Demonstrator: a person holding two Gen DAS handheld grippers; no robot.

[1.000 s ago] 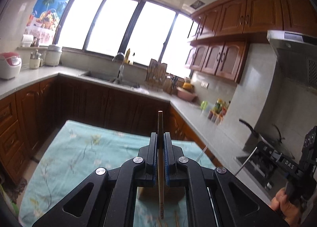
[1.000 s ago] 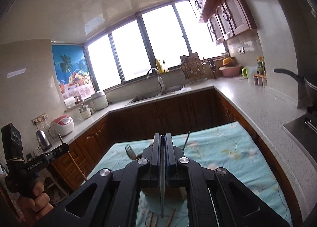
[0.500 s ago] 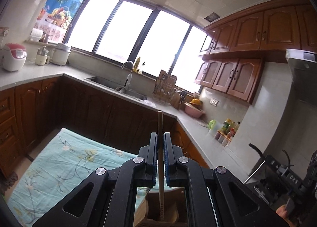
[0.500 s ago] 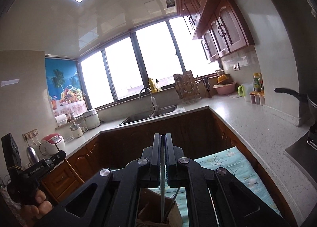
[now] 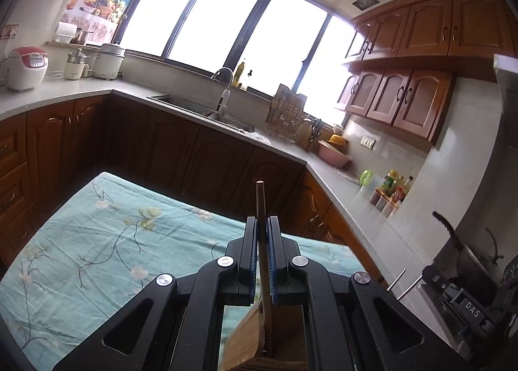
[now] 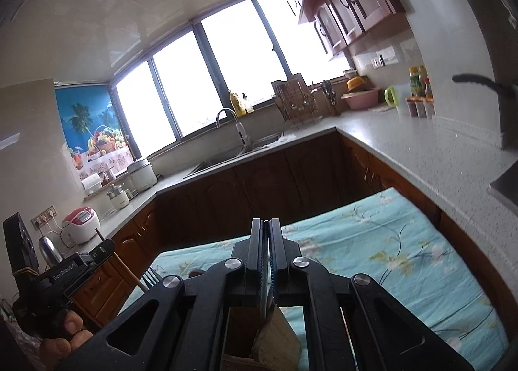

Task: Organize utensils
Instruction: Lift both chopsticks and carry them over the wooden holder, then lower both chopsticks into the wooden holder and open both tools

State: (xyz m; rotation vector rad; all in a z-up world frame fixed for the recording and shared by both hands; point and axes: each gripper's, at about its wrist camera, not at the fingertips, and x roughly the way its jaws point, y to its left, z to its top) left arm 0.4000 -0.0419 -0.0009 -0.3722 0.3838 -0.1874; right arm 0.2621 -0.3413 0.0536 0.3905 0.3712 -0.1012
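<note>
My left gripper [image 5: 261, 225] is shut on a wooden chopstick [image 5: 261, 202] that stands upright, its lower end down in a wooden utensil box [image 5: 259, 338] below the fingers. My right gripper [image 6: 266, 228] is shut on a thin metal utensil handle [image 6: 265, 274], whose lower end goes into the same wooden box [image 6: 275, 335]. The left gripper [image 6: 106, 246] also shows at the left of the right wrist view, with a fork [image 6: 150, 277] lying on the cloth beside it. The right gripper [image 5: 433, 277] shows at the right of the left wrist view, holding its metal utensil [image 5: 399, 277].
The box stands on a table with a teal floral cloth [image 5: 97, 241]. Dark wooden cabinets [image 5: 194, 157] and a grey counter with a sink [image 5: 207, 108] run behind it. A pan [image 5: 469, 254] sits on the stove at the right. A rice cooker [image 6: 81, 222] stands on the left counter.
Both grippers have tilted back down after pointing higher, so more of the table cloth shows again. The wooden box is now close under both sets of fingers. Both stay shut.
</note>
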